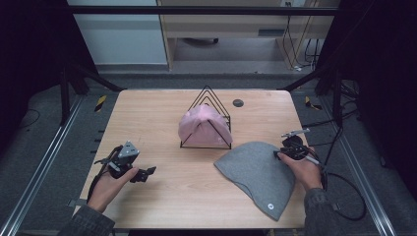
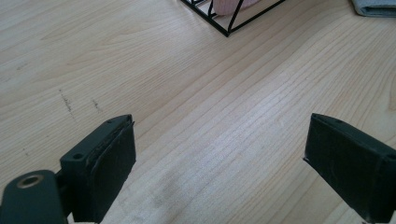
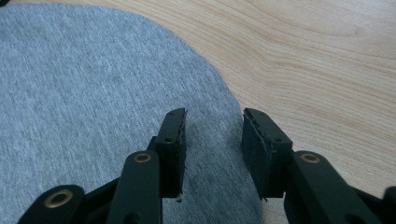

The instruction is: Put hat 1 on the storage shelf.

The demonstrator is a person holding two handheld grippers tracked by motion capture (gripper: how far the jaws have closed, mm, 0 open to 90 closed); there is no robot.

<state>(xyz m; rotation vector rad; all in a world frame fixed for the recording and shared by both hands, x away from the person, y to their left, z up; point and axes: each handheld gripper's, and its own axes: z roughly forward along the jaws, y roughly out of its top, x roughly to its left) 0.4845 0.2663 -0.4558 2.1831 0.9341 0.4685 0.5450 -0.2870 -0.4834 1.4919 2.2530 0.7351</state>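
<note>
Your right gripper [image 3: 212, 154] has its jaws drawn in to a narrow gap, tips down on the grey beanie [image 3: 93, 107] close to its curved edge, with a strip of the fabric showing between the pads; whether they already pinch it, you can't tell. In the high view that right gripper [image 1: 290, 147] sits at the beanie's [image 1: 255, 174] far right edge, your hand right behind it. The beanie lies flat on the wooden table [image 1: 196, 196], on the right side near you, just in front of the black wire rack [image 1: 209, 118]. A pink hat [image 1: 201, 128] is draped over that rack. Your left gripper [image 2: 219, 163] stands wide apart over bare wood, nothing between the pads. From above, the left gripper [image 1: 142, 174] rests low at the table's left side, well apart from the beanie, jaws pointing towards the middle.
</note>
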